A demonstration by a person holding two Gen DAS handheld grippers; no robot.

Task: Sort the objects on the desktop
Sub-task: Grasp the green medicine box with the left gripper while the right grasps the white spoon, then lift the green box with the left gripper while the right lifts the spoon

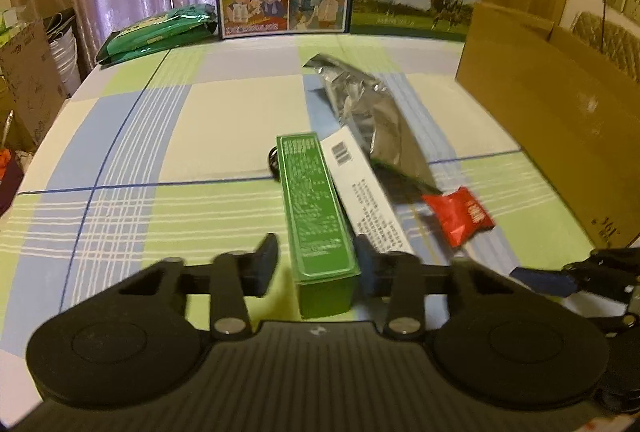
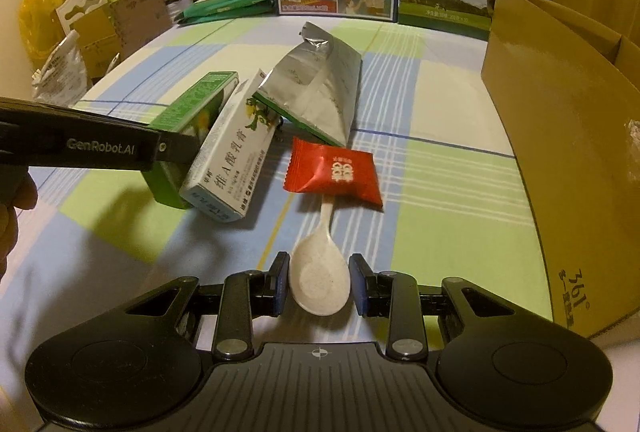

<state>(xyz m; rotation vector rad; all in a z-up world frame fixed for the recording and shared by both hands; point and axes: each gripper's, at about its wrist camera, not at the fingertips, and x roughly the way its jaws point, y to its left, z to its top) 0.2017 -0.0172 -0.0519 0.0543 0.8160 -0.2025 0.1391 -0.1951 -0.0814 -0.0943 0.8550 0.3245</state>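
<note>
Left gripper (image 1: pixel 316 258): jaws straddle 1 glossy green box (image 1: pixel 314 207), long and narrow, at 6 o'clock of the cluster; contact cannot be confirmed. 1 white box (image 2: pixel 228 167) leans beside it. 1 crumpled silver pouch (image 2: pixel 316 87) lies at 12 o'clock. Right gripper (image 2: pixel 319 282): jaws apart around 1 white spoon (image 2: pixel 320 276), under 1 red packet (image 2: pixel 334 171). 1 cardboard box (image 2: pixel 560 135) sits at 3 o'clock.

Both grippers are matte black. The left gripper (image 1: pixel 316 266) and the right gripper (image 2: pixel 319 284) each have a ribbed middle plate with a small crosshair mark, two round discs at the sides, silver screws on the link bars, and dark blue pads on the fingers (image 2: pixel 280 282). White letters "GenRobot.AI" stand on the left one's side.
</note>
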